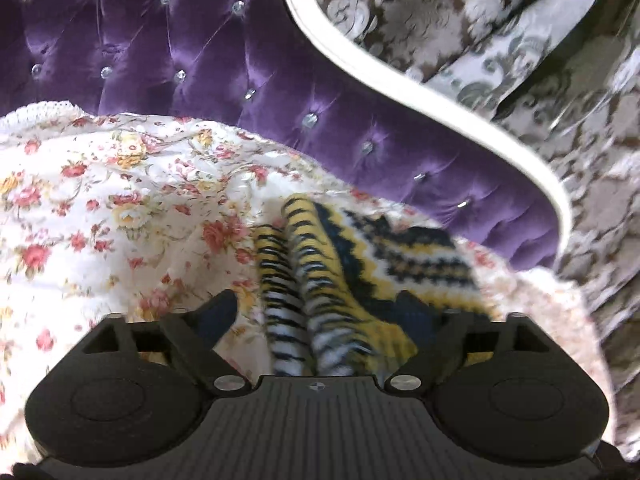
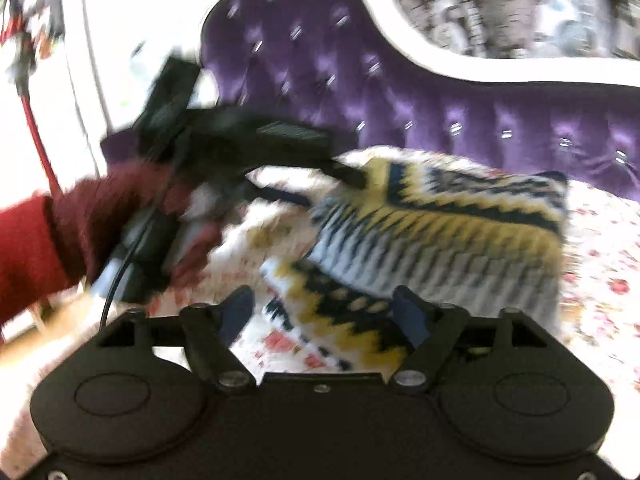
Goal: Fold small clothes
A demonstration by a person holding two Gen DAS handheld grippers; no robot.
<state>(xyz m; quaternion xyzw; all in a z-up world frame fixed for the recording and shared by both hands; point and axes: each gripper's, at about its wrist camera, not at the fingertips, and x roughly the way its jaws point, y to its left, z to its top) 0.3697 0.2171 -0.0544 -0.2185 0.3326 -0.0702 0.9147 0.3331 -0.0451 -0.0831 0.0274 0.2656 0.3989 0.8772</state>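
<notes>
- Left gripper (image 1: 320,316), black two-finger tool, sits nearest the lens in the left wrist view; its jaws stand wide, and nothing is pressed between the pads.
- The small knitted garment in yellow, navy and white zigzag bands (image 1: 360,272) runs between those open fingers and away to the far right. No contact with either pad can be confirmed.
- Right gripper (image 2: 324,316), same build, is also spread wide over a near fold of the garment (image 2: 440,240). Its blue-padded fingers (image 2: 408,316) flank the knit without clamping it.
- The garment lies on a white quilted bedspread printed with red and yellow roses (image 1: 120,208), before a purple tufted velvet headboard with crystal studs (image 1: 160,60).
- In the right wrist view the left gripper (image 2: 344,176) reaches in from the left, carried by a hand in a dark red knitted sleeve (image 2: 80,232); that picture is blurred.
- Handling judgement: the knit looks soft, light and limp, thick enough to bunch, unlikely to slip or suffer damage.
- Recommended hold: a free edge or corner of the top layer, one gripper at each end of a hem, avoiding the bedspread beneath.
</notes>
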